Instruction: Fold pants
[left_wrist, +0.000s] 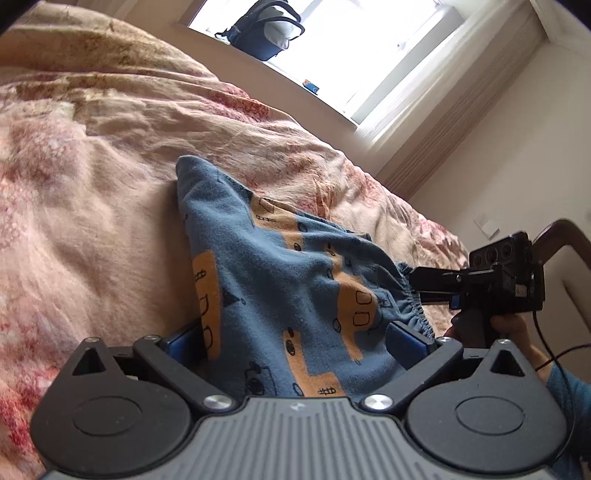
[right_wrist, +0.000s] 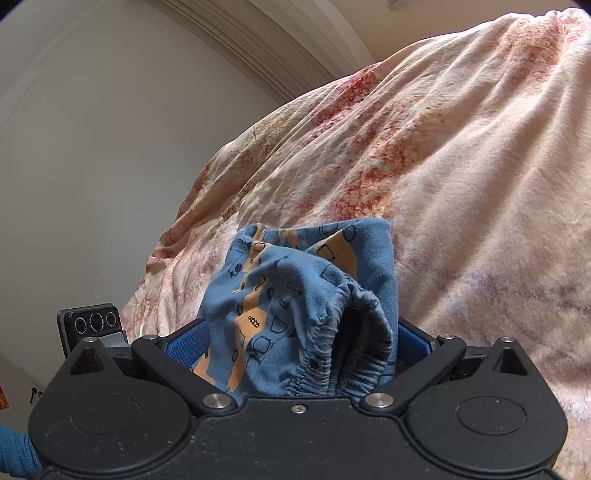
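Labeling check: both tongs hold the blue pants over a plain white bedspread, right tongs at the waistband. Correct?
Not quite. The bedspread is peach with red floral print, as both views show. The rest holds: left tongs and right tongs grip the pants, right at the waistband.

The pants (left_wrist: 280, 280) are soft, matt printed knit cloth; the bedspread (left_wrist: 110, 192) is crumpled matt cotton; the gripper fingers (right_wrist: 188, 341) show textured blue plastic.

Your left matte-black two-finger gripper (left_wrist: 295, 339) has a grey ribbed plate, two round black pivot discs, silver screws and blue textured finger pads (left_wrist: 406, 341). Your right black gripper (right_wrist: 299, 341) looks alike but has a plain speckled plate. A thin black cable (left_wrist: 543, 339) trails beside your blue knitted sleeve (left_wrist: 569, 391).
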